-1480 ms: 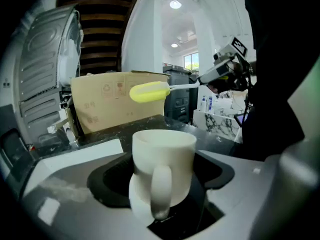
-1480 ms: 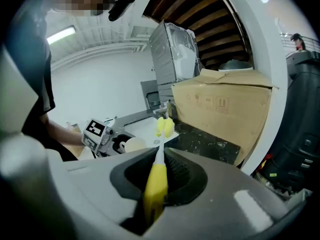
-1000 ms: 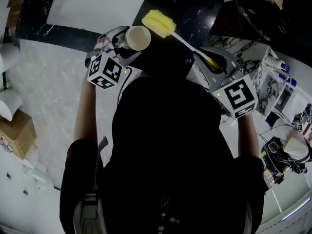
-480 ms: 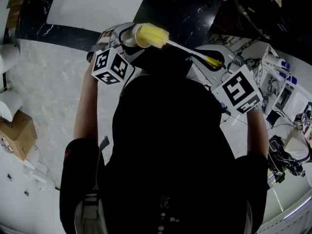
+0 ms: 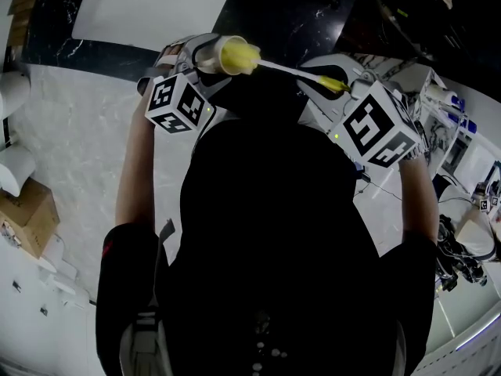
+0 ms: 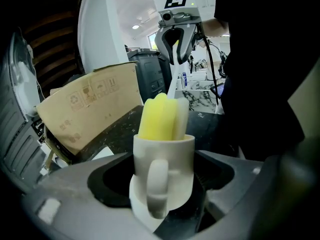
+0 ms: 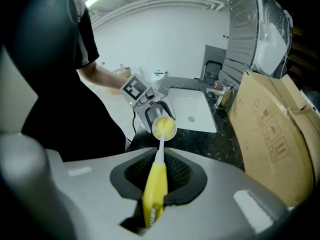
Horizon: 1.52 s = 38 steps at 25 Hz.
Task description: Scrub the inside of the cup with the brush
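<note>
— Where is the cup?

— The white ceramic cup with a loop handle [image 6: 164, 170] is clamped between the jaws of the left gripper [image 5: 194, 55]. Its handle faces that gripper's camera and its mouth points toward the right gripper [image 7: 159, 176].

— And the brush?

— The long brush with a yellow grip and a thin white stem [image 7: 154, 191] is pinched at the grip by the right gripper's closed jaws. Its yellow sponge head [image 6: 157, 118] is partly inside the cup, and the rest stands out past the rim.

— Where is this happening?

— Both tools are held up in front of the person, above the near edge of the black marbled counter [image 5: 290, 14]. The white sink basin [image 5: 133, 6] is set into the counter close by. A brown cardboard box [image 7: 270, 134] stands at the counter's far side.
</note>
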### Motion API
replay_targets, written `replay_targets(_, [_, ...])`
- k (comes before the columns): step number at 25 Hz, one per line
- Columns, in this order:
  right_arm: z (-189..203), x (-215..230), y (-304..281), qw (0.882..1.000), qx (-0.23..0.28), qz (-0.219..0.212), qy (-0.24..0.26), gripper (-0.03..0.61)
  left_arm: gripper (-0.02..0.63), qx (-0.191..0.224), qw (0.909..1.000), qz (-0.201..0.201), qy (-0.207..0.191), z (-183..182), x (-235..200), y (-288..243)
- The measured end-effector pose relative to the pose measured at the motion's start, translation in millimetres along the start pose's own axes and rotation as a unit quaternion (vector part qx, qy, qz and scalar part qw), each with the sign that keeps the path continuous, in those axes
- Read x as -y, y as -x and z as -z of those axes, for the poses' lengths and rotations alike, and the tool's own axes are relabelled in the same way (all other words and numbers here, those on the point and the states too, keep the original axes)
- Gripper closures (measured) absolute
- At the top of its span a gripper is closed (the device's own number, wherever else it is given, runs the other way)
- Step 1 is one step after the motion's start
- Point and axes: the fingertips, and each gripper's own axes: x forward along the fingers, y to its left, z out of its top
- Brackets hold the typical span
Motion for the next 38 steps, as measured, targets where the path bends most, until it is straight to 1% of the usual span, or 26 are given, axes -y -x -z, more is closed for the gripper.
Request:
replay_targets(5, [-1, 5, -11, 1.0, -0.023, -0.006, 0.013, 0.537, 0.222, -0.003, 0.9998, 0.004, -0.021, -4, 2, -2])
replay_targets(10, [2, 11, -25, 0.999, -0.036, -0.019, 0.01, 0.537, 0.224, 0.003, 0.9997, 0.005, -0.025, -7, 3, -3])
replay_targets(15, [6, 11, -41, 0.998, -0.05, -0.025, 0.013, 0.537, 0.225, 0.008, 0.9991, 0.005, -0.042, -12, 4, -7])
replay_targets(21, [13, 7, -45, 0.998, -0.053, -0.031, 0.016, 0.537, 0.225, 0.016, 0.9993, 0.009, -0.032, -13, 4, -6])
replay_targets(23, [15, 2, -45, 0.998, -0.056, -0.034, 0.023, 0.537, 0.225, 0.018, 0.9992, 0.008, -0.034, -13, 4, -5])
replay_targets(27, [15, -1, -44, 0.998, -0.048, -0.037, 0.016, 0.537, 0.225, 0.021, 0.9992, 0.009, -0.033, -14, 4, -6])
replay_targets(38, [1, 1, -34, 0.998, -0.007, -0.049, -0.029, 0.537, 0.225, 0.019, 0.9993, 0.005, -0.033, -11, 4, -5])
